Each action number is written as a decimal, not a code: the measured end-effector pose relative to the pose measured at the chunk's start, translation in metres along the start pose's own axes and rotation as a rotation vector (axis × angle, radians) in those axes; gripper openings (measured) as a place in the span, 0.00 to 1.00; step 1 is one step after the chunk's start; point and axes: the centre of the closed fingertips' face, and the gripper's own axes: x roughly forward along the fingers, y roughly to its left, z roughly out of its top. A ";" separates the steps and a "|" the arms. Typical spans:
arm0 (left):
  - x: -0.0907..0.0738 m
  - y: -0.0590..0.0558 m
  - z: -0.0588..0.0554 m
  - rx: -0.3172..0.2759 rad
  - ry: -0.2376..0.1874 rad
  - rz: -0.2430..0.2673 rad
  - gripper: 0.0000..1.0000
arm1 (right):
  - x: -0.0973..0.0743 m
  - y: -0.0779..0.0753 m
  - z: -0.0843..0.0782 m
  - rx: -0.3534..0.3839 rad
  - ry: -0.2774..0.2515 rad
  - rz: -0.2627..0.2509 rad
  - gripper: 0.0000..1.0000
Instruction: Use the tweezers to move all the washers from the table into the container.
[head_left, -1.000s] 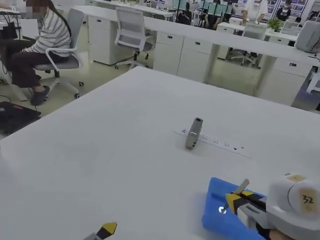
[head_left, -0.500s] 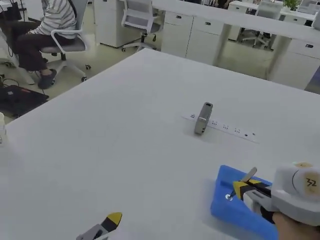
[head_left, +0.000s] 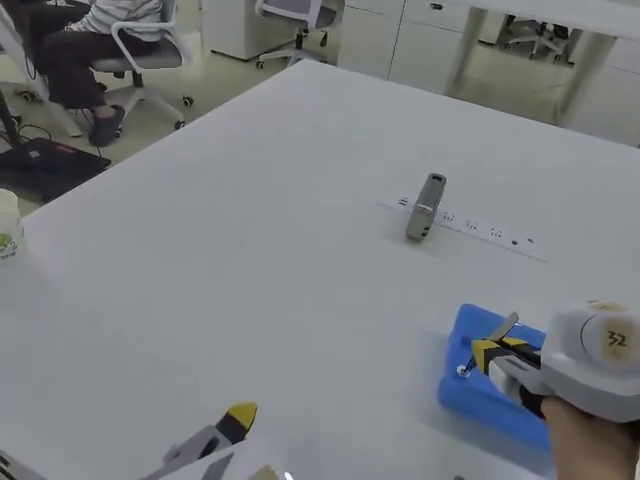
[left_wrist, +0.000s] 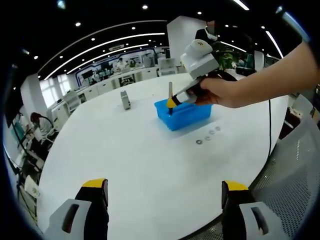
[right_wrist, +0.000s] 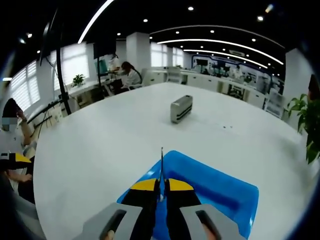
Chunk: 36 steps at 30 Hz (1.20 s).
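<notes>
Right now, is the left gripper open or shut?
Open. The left gripper has its jaws wide apart, white table showing between them.

Grey metal block (head_left: 426, 206) beside socket strip (head_left: 472, 229); seated person (head_left: 75, 50) far left.

The rectangular plastic container (head_left: 472, 398) was bright blue, the broad flat tabletop (head_left: 250, 280) plain white. The left gripper (left_wrist: 164, 185) and right gripper (right_wrist: 161, 184) showed grey bodies with yellow-over-black tips. The slim metal tweezers (right_wrist: 161, 162) and small round washers (left_wrist: 208, 136) were silver-grey.
</notes>
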 end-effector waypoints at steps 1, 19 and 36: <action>0.000 0.001 0.001 -0.001 -0.005 0.003 0.96 | 0.001 0.001 -0.001 0.000 0.003 0.002 0.02; 0.000 0.001 -0.001 0.000 0.005 0.008 0.95 | -0.002 0.001 -0.002 -0.019 0.016 -0.002 0.03; 0.000 0.000 0.000 0.012 -0.001 0.002 0.96 | -0.064 0.019 0.029 -0.080 -0.090 0.041 0.03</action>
